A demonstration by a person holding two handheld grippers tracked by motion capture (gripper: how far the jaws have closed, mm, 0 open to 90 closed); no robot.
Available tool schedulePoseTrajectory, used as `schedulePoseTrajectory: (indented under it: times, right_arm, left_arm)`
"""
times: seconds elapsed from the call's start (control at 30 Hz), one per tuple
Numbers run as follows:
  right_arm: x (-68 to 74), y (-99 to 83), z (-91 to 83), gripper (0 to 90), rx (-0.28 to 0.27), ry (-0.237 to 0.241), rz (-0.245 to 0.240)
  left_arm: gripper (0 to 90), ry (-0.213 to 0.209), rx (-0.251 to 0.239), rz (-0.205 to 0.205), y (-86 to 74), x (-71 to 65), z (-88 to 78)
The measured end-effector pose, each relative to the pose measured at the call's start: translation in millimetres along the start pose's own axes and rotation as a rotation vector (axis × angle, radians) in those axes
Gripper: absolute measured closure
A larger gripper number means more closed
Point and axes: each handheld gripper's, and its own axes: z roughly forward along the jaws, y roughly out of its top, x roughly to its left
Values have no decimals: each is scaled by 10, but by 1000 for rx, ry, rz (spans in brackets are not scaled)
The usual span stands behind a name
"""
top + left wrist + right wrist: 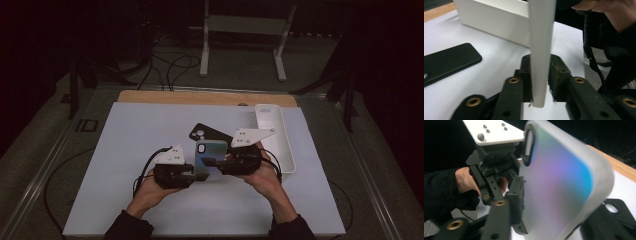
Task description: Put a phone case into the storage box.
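An iridescent frosted phone case (210, 150) is held upright above the white table sheet (140, 135), between both grippers. My left gripper (200, 173) is shut on its lower edge; in the left gripper view the pads (526, 75) press both faces of the case (541, 50). My right gripper (214, 161) reaches in from the other side. In the right gripper view the case (559, 185) stands between its jaws, one finger (515, 195) lies just beside it, and the other is hidden behind the case. The left gripper (520, 180) shows farther off there.
A black phone case (204, 132) lies flat on the sheet just behind the grippers, also in the gripper views (446, 62) (614, 220). A long white tray (275, 135) stands at the right. A wooden strip (200, 97) borders the far edge.
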Motion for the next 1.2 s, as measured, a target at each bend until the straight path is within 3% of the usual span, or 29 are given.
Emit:
schedulePoseTrajectory:
  times: [0.2,0.37,0.63,0.83,1.2]
  right_arm:
    - [-10,-4,46,423,-7,-19,17]
    - [-15,-23,75,271,15,-92,45]
    - [-13,-83,60,99,11,-166,95]
    - [-1,-93,31,73,-4,-205,134]
    - [18,-56,31,74,-63,-209,194]
  left_arm:
    - [809,36,-4,4,7,-13,11]
    - [812,96,-16,-6,17,1,-44]
    - [811,146,-8,-32,5,37,-51]
    - [811,181,-9,-56,-4,58,-53]
    - [811,224,1,-75,-16,73,-41]
